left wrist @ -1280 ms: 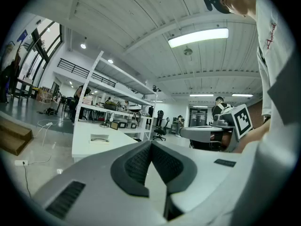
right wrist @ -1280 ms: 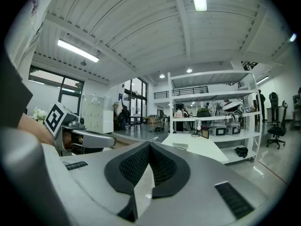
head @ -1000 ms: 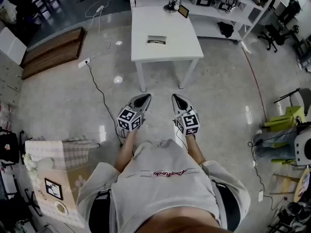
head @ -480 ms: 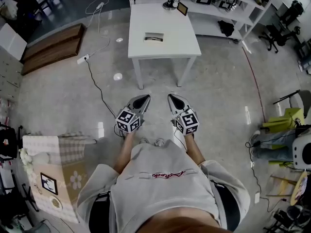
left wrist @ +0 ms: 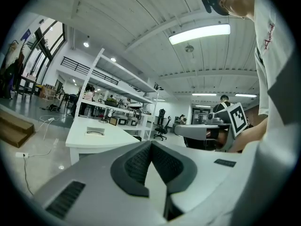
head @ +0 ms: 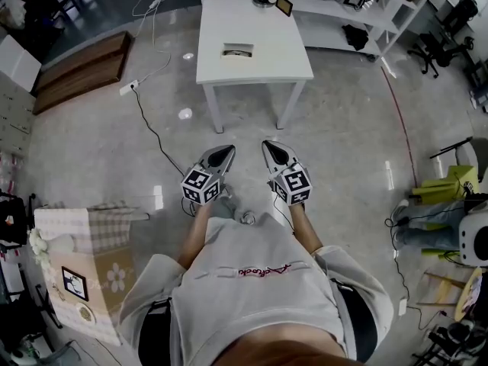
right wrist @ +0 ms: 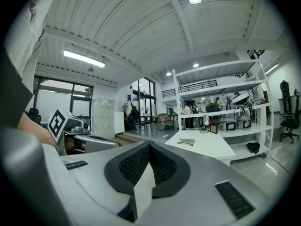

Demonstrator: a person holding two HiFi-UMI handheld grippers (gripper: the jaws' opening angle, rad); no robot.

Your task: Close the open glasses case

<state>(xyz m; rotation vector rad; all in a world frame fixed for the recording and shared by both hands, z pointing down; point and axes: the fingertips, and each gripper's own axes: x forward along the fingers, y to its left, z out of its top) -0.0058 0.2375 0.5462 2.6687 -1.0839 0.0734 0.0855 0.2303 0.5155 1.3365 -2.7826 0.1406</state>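
The open glasses case (head: pixel 238 49) lies on the white table (head: pixel 259 67) ahead of me; it is small and far off, also seen as a flat tray-like shape in the left gripper view (left wrist: pixel 95 132) and the right gripper view (right wrist: pixel 186 142). Both grippers are held side by side over the floor, well short of the table. The left gripper (head: pixel 226 150) is shut, its dark ribbed pads (left wrist: pixel 136 164) meeting with nothing between them. The right gripper (head: pixel 268 146) is shut too, pads (right wrist: pixel 162 166) together and empty.
A white shelving rack (head: pixel 343 6) with equipment stands behind the table. A cable and power strip (head: pixel 126 88) cross the floor at left, near a wooden platform (head: pixel 80 71). A cloth-covered box (head: pixel 80 265) sits at lower left; chairs (head: pixel 446 21) stand at far right.
I have stepped a little toward the table, and a shoe now shows below the grippers. Both grippers have drifted up in the view, still shut and side by side.
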